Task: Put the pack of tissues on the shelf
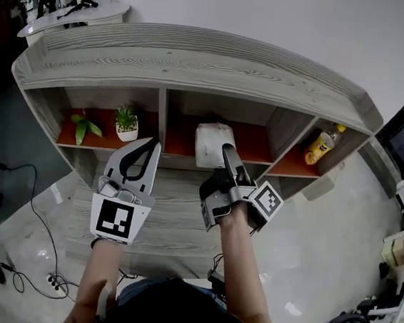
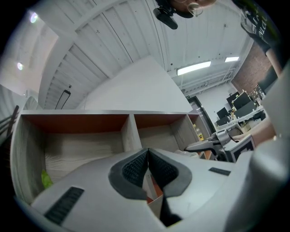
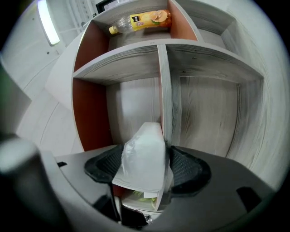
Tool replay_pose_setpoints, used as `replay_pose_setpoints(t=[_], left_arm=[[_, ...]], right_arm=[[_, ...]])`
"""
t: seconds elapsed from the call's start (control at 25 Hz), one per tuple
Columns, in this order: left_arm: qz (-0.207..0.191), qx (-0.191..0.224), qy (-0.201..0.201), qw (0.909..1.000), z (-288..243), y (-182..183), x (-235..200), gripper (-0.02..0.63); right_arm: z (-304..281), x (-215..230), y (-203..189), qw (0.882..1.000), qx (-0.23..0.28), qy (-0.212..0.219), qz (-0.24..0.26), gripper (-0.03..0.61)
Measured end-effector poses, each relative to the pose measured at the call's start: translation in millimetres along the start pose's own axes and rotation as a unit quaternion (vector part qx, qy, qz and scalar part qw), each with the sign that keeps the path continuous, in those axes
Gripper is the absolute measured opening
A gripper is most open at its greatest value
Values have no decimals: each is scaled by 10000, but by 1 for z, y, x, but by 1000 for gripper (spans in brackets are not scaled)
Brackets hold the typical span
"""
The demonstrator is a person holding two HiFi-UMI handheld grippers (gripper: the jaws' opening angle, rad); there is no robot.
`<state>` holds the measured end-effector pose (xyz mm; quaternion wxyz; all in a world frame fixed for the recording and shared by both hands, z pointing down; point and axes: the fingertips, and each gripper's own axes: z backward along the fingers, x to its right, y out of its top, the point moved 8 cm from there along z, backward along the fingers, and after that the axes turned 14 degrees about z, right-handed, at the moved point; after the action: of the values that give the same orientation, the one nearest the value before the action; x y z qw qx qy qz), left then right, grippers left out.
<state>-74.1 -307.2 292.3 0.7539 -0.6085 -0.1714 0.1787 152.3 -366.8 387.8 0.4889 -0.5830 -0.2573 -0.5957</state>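
One pack of tissues [image 1: 211, 138], white and soft-wrapped, is lying in the middle compartment of the shelf [image 1: 198, 62], toward that compartment's right side.

Right gripper [image 1: 226, 151]: I am holding it released, jaws spread wide, with the pack standing between the pads, which are seemingly not pressing it. By my judgement the placing is done and the step in hand is the withdrawal. I should be drawing straight back along the gripper's own line and keeping the jaws wide. That way neither pad is dragging the loose wrapper, and the pack is not tipping out or knocking the grey board edge [image 3: 164, 99] just beside it.

Left gripper [image 1: 151, 143]: I am keeping it clenched on nothing, hovering before the shelf front.

Neighbours: a potted plant [image 1: 126, 123] and a green sprig [image 1: 84, 125] are sitting in the left compartment, and a yellow bottle [image 1: 321, 147] in the right.

Not made out:
- The pack's underside is hidden, so I cannot tell whether it is lying flat.
- My right gripper is covering its near corner in the head view.
- Whether a pad is brushing the wrap is too close to tell.
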Motion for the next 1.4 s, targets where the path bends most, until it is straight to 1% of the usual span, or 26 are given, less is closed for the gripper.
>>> replay_pose_setpoints(t=[0.12,0.28,0.44,0.6,0.68,0.88,1.04,1.2,1.4], left_arm=[[1,-32,-54,10000,-1,-2,3,12],[9,-49,-103,9999,-4,-4,7,12],[-7,-62,-193,9998,-7,-4,13,12],[9,-53,-249,9997,-9,-6,18,12],[14,-51,-268,9996,-10,-6,21,12],[19,-66,-293,9995,-10,-8,25,12],[26,-70,-253,9997,-8,-8,24,12],[7,-55,-190,9998,-5,-6,21,12],[-47,-49,-123,9999,-2,-4,17,12]], right_arm=[[6,2,-1,9992,-19,374,117,324],[15,2,0,9976,-112,520,444,324],[27,-1,0,9958,-195,458,763,324],[39,-2,-4,9921,-304,209,1198,324],[43,-1,-7,9905,-344,70,1331,324],[45,10,-16,9903,-436,-284,1286,324],[40,18,-19,9912,-398,-488,1164,322],[27,19,-19,9920,-353,-463,1122,320],[14,18,-15,9911,-316,-547,1176,313]])
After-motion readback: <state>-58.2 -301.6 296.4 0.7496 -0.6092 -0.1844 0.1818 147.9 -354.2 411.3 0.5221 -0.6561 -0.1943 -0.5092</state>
